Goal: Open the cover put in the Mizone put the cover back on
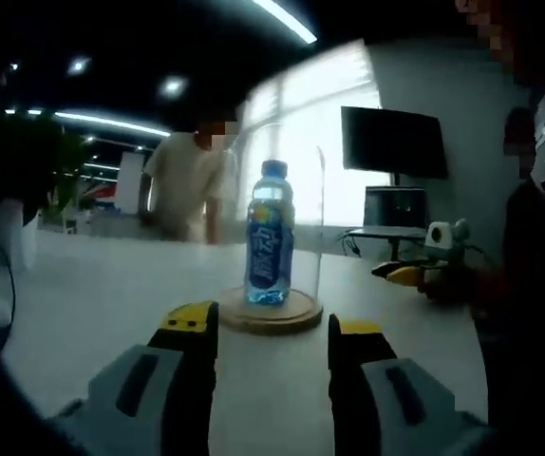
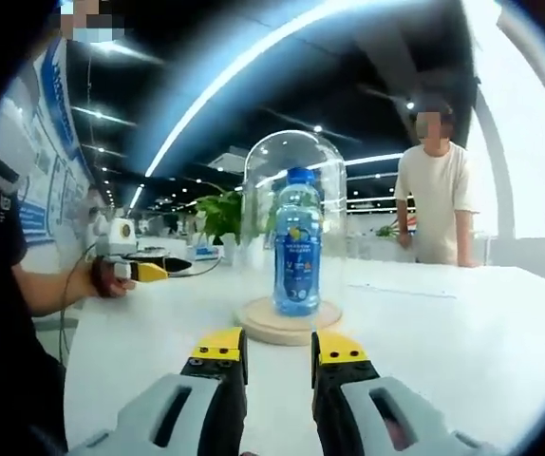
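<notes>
Mizone bottle (image 1: 270,245) upright on a round wooden base (image 1: 271,313), under a clear glass dome cover (image 2: 292,180) seated on that base. Blue cap, blue label, pale liquid inside. Base resting on a white bench (image 1: 92,304), well in from its edges, with bare surface all round.

Left gripper (image 1: 271,344) low over the bench, near the base and apart from it; yellow-tipped jaws apart, nothing between them. In the right gripper view, right gripper (image 2: 278,353) likewise short of the base, jaws apart with a narrower gap, holding nothing.

To the right in the left gripper view, the other gripper (image 1: 413,273) held in a person's hand over the bench. To the left in the right gripper view, a gripper (image 2: 135,269) gripped by a hand above the bench edge.

Beyond the far bench edge, a standing person in a pale shirt (image 2: 434,195). Dark monitor (image 1: 393,142) behind the bench, near a bright window. Green plant (image 2: 220,214) behind the dome.
</notes>
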The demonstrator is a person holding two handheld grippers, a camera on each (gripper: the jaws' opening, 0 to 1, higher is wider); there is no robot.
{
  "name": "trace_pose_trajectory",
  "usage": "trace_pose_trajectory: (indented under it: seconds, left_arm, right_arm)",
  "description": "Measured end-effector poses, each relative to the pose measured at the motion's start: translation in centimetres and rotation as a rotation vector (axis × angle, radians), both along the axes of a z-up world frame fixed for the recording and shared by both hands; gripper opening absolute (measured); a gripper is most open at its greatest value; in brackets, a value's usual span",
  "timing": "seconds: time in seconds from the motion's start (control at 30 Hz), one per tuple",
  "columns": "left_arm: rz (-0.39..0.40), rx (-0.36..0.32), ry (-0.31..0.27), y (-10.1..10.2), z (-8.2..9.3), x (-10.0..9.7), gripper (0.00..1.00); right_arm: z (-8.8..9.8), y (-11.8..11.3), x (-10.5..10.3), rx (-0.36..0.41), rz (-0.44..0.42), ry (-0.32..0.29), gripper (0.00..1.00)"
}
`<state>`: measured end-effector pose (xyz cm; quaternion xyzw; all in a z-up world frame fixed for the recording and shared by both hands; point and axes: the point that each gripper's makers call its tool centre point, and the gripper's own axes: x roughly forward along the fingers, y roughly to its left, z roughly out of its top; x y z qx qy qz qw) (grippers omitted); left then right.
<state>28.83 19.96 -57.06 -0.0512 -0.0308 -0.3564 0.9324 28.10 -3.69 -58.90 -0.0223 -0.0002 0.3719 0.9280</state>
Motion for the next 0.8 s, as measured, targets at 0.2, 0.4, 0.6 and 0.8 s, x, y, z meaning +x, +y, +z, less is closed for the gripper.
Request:
trace_pose_trajectory:
  seconds: [0.2,0.4,0.6,0.8]
  left_arm:
    - [-0.007,-0.001,0.007,-0.13,-0.11,0.00,0.37]
    - [-0.042,-0.045,0.017,-0.40,0.20,-0.36,0.37]
    - [-0.020,-0.087,0.044,0.24,0.15,0.23,0.35]
    - [-0.029,-0.062,0.033,-0.07,0.06,-0.06,0.35]
  right_arm:
    - [0.04,-0.18,0.14,0.010,-0.010,0.005,0.20]
    - [-0.15,-0.10,0.18,0.002,-0.009,0.008,0.20]
    - [-0.27,-0.21,0.19,0.002,-0.014,0.013,0.20]
    - [-0.34,-0.05,0.09,-0.005,-0.009,0.011,0.20]
